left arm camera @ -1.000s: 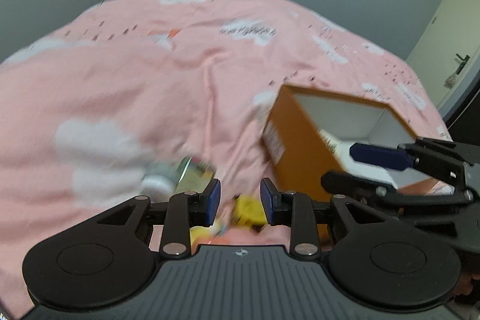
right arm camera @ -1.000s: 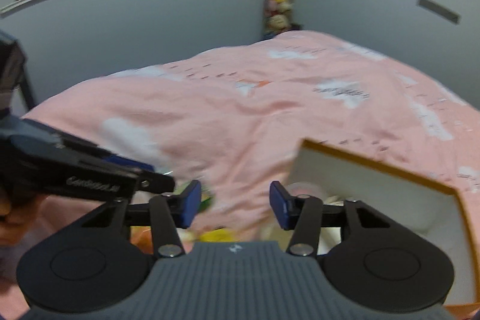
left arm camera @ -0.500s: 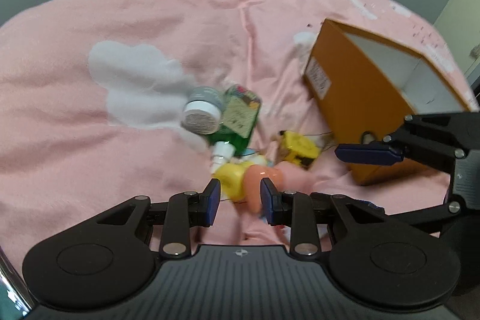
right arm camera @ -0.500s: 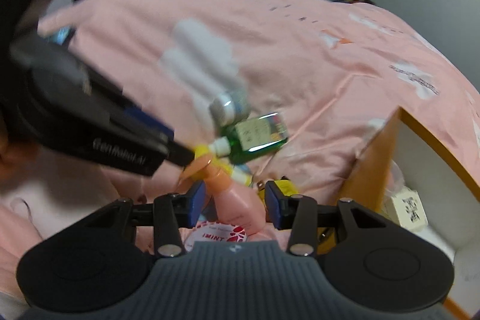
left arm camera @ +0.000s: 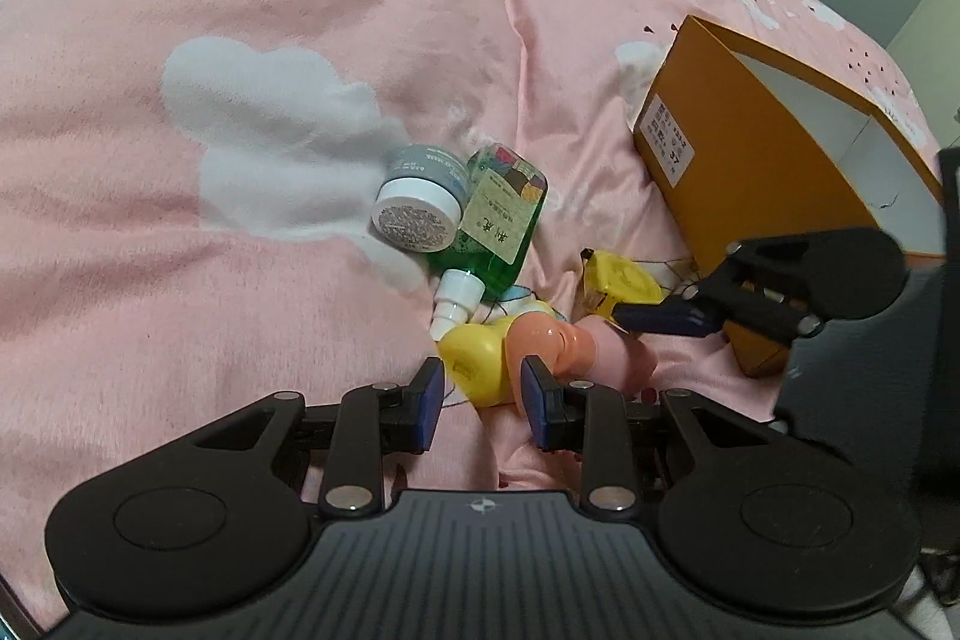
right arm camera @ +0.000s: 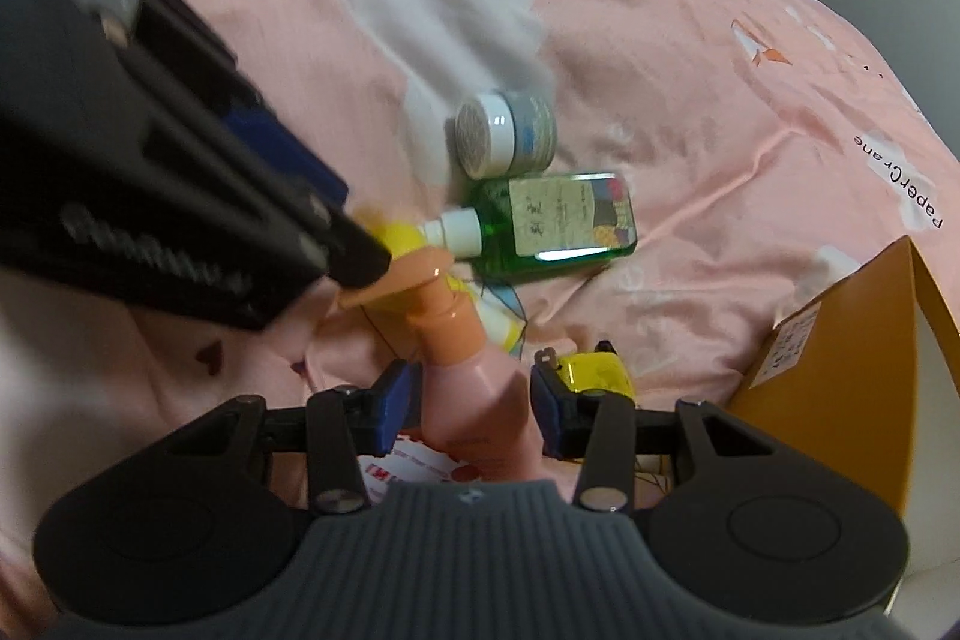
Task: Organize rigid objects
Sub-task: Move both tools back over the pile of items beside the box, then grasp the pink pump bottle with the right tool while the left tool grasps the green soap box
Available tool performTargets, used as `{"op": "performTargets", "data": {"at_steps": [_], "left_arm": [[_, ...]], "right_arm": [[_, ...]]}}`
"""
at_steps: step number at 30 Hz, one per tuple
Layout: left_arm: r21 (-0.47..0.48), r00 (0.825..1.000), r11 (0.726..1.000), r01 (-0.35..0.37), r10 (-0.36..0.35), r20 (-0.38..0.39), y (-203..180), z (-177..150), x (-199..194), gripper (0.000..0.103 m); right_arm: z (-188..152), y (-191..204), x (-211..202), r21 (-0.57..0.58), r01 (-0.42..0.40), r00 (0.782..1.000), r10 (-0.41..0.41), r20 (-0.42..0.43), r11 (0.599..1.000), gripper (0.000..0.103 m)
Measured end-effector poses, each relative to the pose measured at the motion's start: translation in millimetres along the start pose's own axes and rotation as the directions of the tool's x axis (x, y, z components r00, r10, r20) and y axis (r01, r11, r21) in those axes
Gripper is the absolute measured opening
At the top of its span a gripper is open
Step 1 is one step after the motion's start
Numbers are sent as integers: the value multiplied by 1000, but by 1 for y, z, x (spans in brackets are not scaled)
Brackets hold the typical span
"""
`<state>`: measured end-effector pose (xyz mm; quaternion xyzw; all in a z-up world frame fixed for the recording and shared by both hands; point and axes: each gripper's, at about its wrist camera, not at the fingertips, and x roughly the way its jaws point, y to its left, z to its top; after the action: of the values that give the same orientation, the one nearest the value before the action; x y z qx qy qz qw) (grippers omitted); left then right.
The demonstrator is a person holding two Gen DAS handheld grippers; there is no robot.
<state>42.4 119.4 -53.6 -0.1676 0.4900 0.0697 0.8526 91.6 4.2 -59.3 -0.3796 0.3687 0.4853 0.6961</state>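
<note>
two grippers, one orange box

pink pump bottle between right gripper fingers, green bottle beyond

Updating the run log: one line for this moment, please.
stage: reaching | left gripper: open at yellow bottle | right gripper: open around pink pump bottle | orange box: open

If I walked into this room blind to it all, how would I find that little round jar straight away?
Start at the big white cloud printed on the pink bedspread. At the cloud's lower right edge sits a small pile of containers; the jar lies on its side there, touching the green bottle. It is the only squat, round one, grey-blue with a white lid.
</note>
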Motion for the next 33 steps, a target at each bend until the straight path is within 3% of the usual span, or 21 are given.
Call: {"op": "performTargets", "data": {"at_steps": [10, 16, 24, 33], "left_arm": [[-28, 999, 999, 44, -43, 27, 5, 1, -4, 38], [-85, 996, 994, 63, -57, 71, 15, 9, -10, 39], [-75, 993, 997, 31, -22, 114, 28, 26, -19, 42], [108, 995, 993, 37, -47, 92, -2, 38, -6, 42]], "right_arm": [[-2, -5, 9, 42, 4, 1000, -3, -10, 999, 42], [-3, -21, -1, 168, -17, 999, 12, 32, 986, 42], [2, -36, -28, 255, -33, 992, 1, 125, 966, 42], [11, -66, -64, 347, -33, 972, -51, 231, 937, 41]]}}
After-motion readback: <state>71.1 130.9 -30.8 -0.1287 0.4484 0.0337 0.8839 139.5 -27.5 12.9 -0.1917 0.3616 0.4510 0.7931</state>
